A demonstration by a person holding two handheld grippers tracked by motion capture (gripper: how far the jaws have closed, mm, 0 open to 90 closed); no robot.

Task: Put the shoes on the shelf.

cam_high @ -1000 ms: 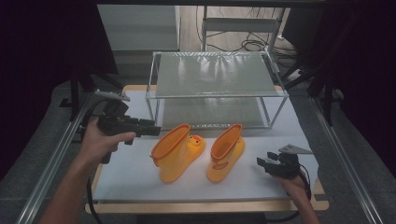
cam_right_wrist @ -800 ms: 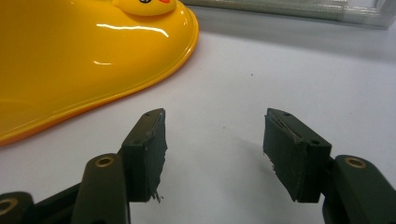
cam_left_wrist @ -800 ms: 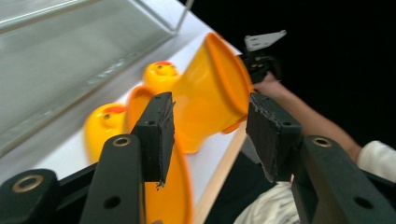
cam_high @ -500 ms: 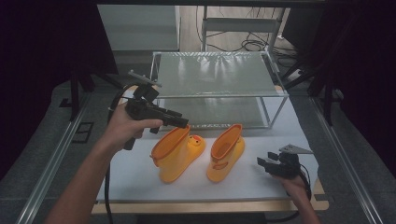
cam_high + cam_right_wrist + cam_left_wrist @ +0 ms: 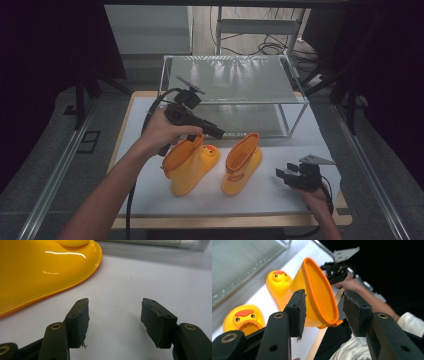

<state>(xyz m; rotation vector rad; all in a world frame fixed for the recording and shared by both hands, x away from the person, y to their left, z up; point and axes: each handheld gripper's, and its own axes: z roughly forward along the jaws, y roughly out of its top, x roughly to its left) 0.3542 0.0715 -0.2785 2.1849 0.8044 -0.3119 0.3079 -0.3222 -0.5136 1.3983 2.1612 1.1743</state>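
Two yellow rubber boots with duck faces on their toes stand side by side on the white mat (image 5: pixel 150 195). My left gripper (image 5: pixel 219 134) hovers above the left boot (image 5: pixel 187 167), pointing right. In the left gripper view its jaws (image 5: pixel 324 307) are open, and the orange rim of the right boot (image 5: pixel 319 292) shows through the gap, farther off and untouched. The left boot's toe (image 5: pixel 243 317) lies below. My right gripper (image 5: pixel 281 175) rests low on the mat right of the right boot (image 5: pixel 242 162). It (image 5: pixel 113 315) is open and empty, with that boot's glossy side (image 5: pixel 37 272) at its upper left.
A glass-topped shelf on a metal frame (image 5: pixel 235 80) stands at the back of the table, just behind the boots. The mat's wooden front edge (image 5: pixel 210 220) runs near the person. Metal rails (image 5: pixel 60 170) flank the table. Cables (image 5: pixel 270 47) lie on the floor behind.
The left hand has carried its gripper from the table's left side rightward to above the left boot. The right gripper and both boots have stayed in place.
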